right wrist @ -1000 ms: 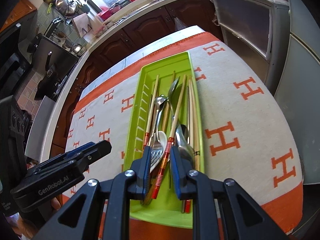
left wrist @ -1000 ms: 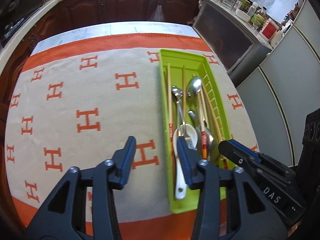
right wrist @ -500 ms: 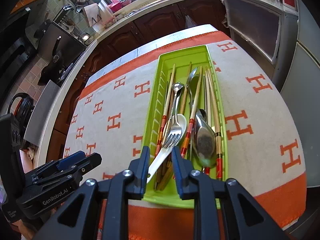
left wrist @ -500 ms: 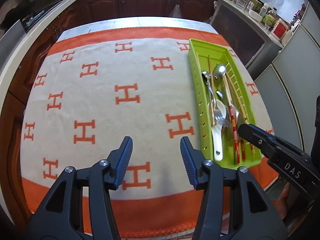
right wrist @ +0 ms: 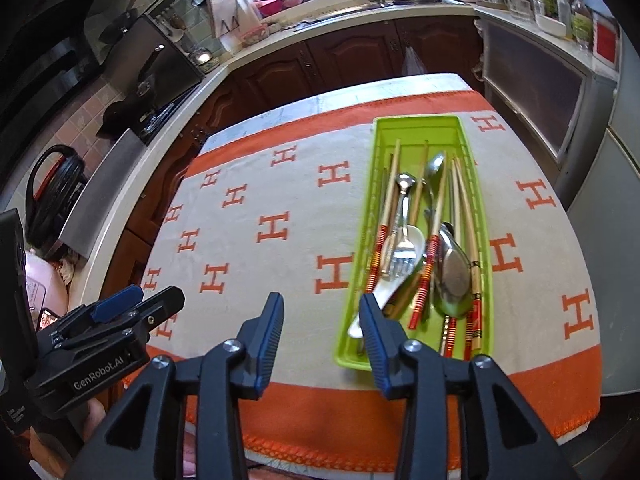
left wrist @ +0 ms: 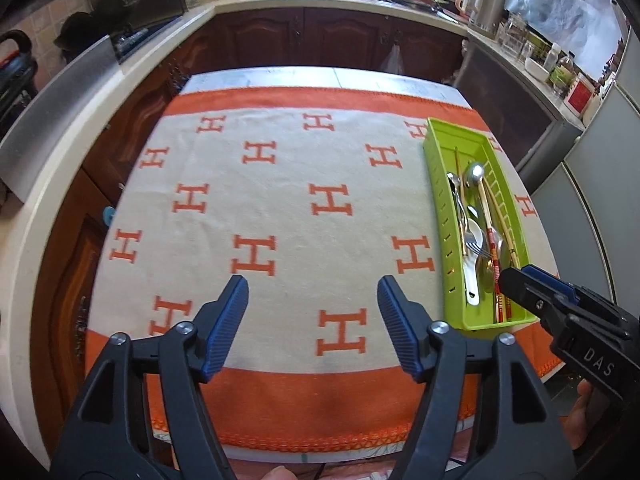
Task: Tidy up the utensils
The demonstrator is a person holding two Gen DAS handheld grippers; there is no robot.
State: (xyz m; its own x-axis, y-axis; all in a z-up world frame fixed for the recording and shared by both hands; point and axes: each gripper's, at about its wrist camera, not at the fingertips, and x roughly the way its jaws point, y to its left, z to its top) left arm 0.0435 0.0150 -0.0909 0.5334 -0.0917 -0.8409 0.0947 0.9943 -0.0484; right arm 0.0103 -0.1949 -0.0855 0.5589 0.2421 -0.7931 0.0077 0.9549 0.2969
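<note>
A lime green utensil tray [right wrist: 416, 130] lies on the right side of the cloth-covered table; it also shows in the left wrist view [left wrist: 436, 184]. In it lie a fork [right wrist: 402, 244], metal spoons [right wrist: 454, 276], a white spoon [left wrist: 472, 264] and several red-banded chopsticks [right wrist: 378, 258]. My left gripper [left wrist: 312, 294] is open and empty above the cloth, left of the tray. My right gripper [right wrist: 320, 312] is open and empty at the tray's near left corner, above the table's front edge.
A beige cloth with orange H marks and orange borders [left wrist: 256, 208] covers the table. Dark wood cabinets and a counter [left wrist: 320, 4] run behind and to the left. A grey fridge [right wrist: 608, 184] stands to the right.
Both grippers have drawn back from the tray toward the table's front edge. The right gripper was shut around the utensils and has opened, leaving the fork in the tray. The left gripper has opened wider.
</note>
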